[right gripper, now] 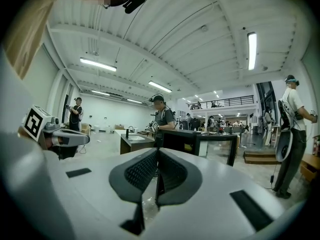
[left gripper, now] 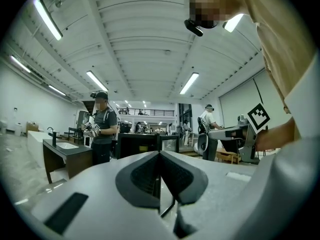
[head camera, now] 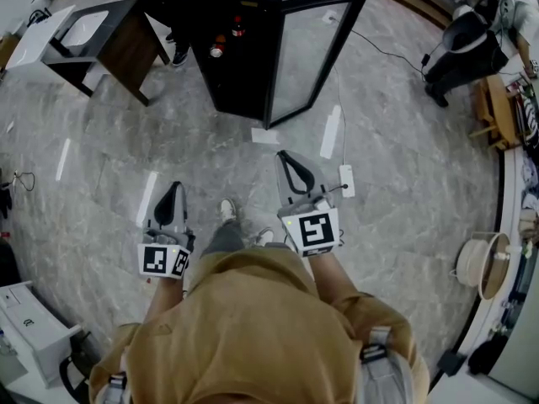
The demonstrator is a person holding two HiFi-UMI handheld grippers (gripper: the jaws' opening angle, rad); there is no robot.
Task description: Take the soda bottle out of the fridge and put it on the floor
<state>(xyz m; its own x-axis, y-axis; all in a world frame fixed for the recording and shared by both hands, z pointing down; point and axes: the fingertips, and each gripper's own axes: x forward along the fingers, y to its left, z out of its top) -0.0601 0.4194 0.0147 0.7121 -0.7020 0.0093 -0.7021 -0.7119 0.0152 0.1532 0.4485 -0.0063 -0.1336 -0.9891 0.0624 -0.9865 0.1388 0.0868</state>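
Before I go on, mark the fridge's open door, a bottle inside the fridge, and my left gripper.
fridge door (head camera: 313, 53): head view, on the glass pane.
bottle (head camera: 217, 50): head view, on its top, inside the fridge.
left gripper (head camera: 174, 188): head view, at the tips of its jaws.

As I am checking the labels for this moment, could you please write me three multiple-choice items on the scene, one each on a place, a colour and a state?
1. Where is the fridge in the head view?
A. ahead of the person, at the top
B. behind the person
C. on the table

2. What colour is the person's shirt?
A. blue
B. tan
C. black

3. How is the fridge's glass door?
A. shut
B. taken off
C. swung open

Answers:
1 A, it stands beyond the left gripper and right gripper.
2 B, tan cloth fills the bottom of the view.
3 C, the door juts out at an angle from the cabinet.
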